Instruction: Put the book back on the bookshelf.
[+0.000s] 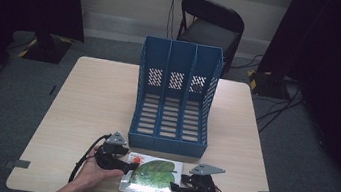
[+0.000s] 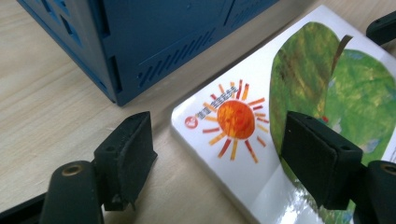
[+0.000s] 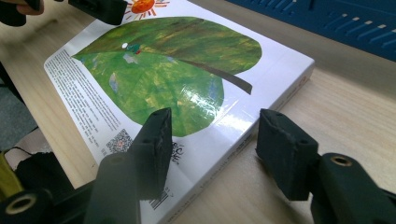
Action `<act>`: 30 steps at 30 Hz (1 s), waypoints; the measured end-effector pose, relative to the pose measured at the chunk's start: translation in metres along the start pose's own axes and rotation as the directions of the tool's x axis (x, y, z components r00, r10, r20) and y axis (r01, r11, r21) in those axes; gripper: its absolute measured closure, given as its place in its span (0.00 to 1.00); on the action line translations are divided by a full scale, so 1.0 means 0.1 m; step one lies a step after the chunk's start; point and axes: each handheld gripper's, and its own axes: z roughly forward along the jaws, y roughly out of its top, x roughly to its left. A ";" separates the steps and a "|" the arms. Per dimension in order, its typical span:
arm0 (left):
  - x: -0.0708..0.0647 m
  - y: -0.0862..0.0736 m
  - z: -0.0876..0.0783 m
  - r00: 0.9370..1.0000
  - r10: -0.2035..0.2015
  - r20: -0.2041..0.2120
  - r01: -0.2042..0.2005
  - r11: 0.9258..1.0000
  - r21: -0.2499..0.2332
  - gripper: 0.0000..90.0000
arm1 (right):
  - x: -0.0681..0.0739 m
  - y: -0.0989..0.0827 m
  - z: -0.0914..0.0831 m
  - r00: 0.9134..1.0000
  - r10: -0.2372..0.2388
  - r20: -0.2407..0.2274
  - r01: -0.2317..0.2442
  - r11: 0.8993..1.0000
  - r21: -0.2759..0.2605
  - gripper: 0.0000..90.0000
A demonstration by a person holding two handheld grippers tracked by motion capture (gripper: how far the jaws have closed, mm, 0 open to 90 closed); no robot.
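Observation:
A white book (image 1: 152, 177) with a big green leaf and an orange sun on its cover lies flat near the table's front edge. My left gripper (image 1: 129, 167) is at the book's left end. In the left gripper view it (image 2: 219, 140) stands open, one jaw over the table and the other above the cover by the sun (image 2: 236, 119). My right gripper (image 1: 174, 188) is at the book's front right corner. In the right gripper view it (image 3: 217, 135) is open too, straddling the book's (image 3: 187, 88) edge without pressing on it.
A blue three-slot file rack (image 1: 176, 97) stands upright just behind the book, its open front facing me. The wooden table (image 1: 91, 105) has bare room to the rack's left and right. A black folding chair (image 1: 214, 24) stands beyond the far edge.

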 end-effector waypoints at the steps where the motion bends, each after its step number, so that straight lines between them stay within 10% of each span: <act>1: 0.00 0.00 0.01 1.000 0.002 0.011 -0.002 1.000 -0.003 0.28 | 0.00 0.00 0.00 1.000 0.000 -0.002 0.000 1.000 0.002 0.50; 30: 0.05 0.01 -0.07 0.990 -0.112 0.090 0.119 0.990 -0.071 0.31 | 0.06 0.03 0.07 0.999 -0.025 -0.035 0.026 0.999 0.030 0.20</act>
